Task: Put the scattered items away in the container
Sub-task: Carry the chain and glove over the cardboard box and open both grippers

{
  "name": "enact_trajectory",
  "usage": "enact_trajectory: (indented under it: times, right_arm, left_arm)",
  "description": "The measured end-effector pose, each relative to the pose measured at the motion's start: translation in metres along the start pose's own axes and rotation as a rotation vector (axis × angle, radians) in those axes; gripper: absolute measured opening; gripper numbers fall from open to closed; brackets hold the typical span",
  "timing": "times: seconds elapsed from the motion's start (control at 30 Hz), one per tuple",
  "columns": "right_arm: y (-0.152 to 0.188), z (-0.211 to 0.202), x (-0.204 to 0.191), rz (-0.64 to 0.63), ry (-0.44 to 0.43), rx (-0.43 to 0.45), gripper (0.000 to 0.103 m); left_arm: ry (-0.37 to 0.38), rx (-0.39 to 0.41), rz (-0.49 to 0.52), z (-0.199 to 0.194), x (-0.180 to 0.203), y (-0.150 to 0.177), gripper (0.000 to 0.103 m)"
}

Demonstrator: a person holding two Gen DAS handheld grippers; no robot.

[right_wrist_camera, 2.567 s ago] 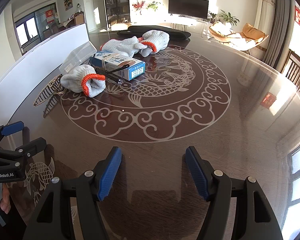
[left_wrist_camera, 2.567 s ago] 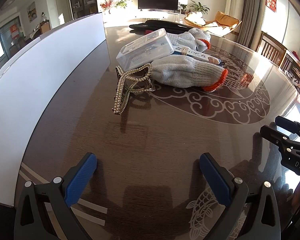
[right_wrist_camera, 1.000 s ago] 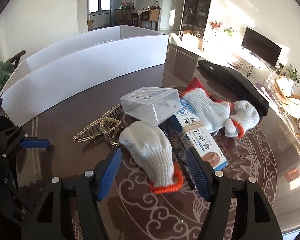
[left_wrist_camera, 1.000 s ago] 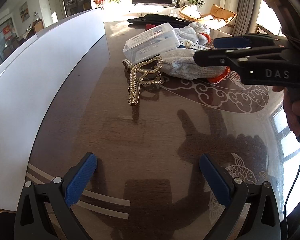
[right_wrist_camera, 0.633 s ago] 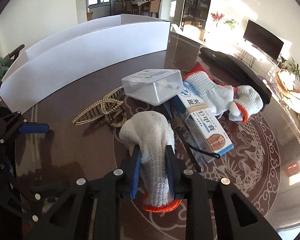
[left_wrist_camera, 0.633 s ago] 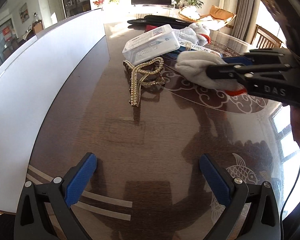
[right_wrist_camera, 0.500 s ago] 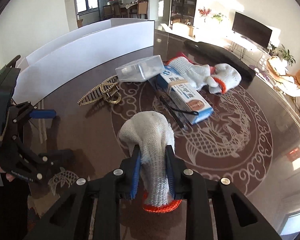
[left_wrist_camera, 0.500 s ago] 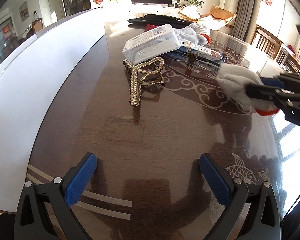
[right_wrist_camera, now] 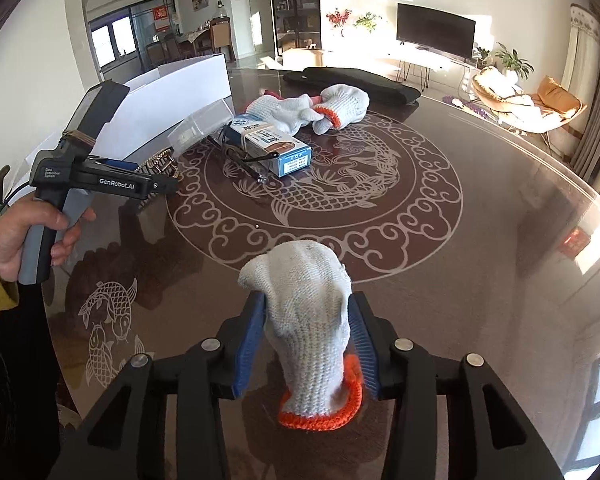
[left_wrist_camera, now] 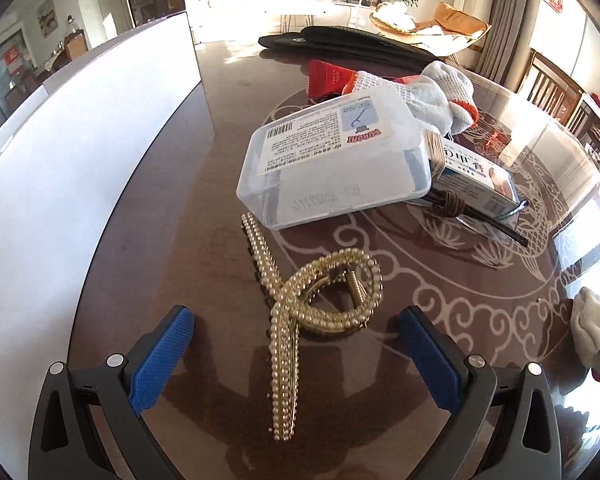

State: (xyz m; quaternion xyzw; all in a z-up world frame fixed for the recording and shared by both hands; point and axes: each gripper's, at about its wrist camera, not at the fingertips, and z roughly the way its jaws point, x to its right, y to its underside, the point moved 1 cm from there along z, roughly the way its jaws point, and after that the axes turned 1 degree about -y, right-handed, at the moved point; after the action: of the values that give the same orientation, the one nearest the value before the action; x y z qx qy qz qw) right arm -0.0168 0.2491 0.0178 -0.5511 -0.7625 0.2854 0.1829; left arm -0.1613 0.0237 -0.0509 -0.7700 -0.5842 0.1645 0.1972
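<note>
Right gripper [right_wrist_camera: 306, 344]: jaws lately widening, blue pads no longer pinching, a white knit glove [right_wrist_camera: 304, 312] with orange cuff standing between them, apparently resting on the table [right_wrist_camera: 480, 240] near its front edge.

Left gripper [left_wrist_camera: 296, 356]: jaws wide apart, holding nothing, the pearl hair clip [left_wrist_camera: 300, 300] lying on the table between the fingertips.

Beyond the clip: clear plastic box [left_wrist_camera: 332, 164], touching a blue carton [left_wrist_camera: 476, 176] bound with a band; a pair of gloves [right_wrist_camera: 312, 110] behind them, all toward the table's centre.

Container [left_wrist_camera: 60, 184]: white walls, along the table's left edge.

Left hand [right_wrist_camera: 24, 232]: grips the left gripper's handle.
</note>
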Motion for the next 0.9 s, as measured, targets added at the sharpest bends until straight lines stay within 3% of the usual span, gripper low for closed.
enact_trajectory:
  times: [0.13, 0.3, 0.33, 0.37, 0.4, 0.57, 0.73, 0.9]
  right_arm:
    - [-0.009, 0.012, -0.002, -0.072, 0.009, -0.047, 0.053]
    - [-0.009, 0.035, -0.002, -0.084, 0.001, -0.108, 0.052]
    - [-0.008, 0.034, -0.001, -0.063, -0.001, -0.102, 0.049]
    - [-0.007, 0.031, -0.001, -0.04, -0.004, -0.09, 0.035]
    - [-0.005, 0.027, 0.0, -0.018, -0.005, -0.078, 0.031]
    - [0.001, 0.005, -0.001, 0.072, -0.014, -0.027, 0.03]
    - [0.002, -0.002, -0.01, 0.193, -0.138, -0.021, 0.03]
    - [-0.015, 0.014, -0.056, 0.176, -0.245, -0.058, 0.03]
  left_arm:
    - [0.0, -0.016, -0.006, 0.006, 0.004, -0.012, 0.103]
    - [0.009, -0.025, 0.005, 0.007, 0.007, -0.016, 0.101]
    - [0.013, -0.004, 0.01, 0.003, 0.007, -0.014, 0.091]
    - [0.018, 0.027, 0.018, -0.004, 0.006, -0.012, 0.056]
    - [0.023, 0.037, 0.019, -0.009, 0.005, -0.01, 0.048]
    - [0.072, 0.037, -0.027, -0.021, -0.007, 0.012, 0.048]
    - [0.152, 0.017, -0.06, -0.048, -0.008, 0.053, 0.048]
    - [0.243, 0.021, -0.113, -0.087, -0.021, 0.077, 0.048]
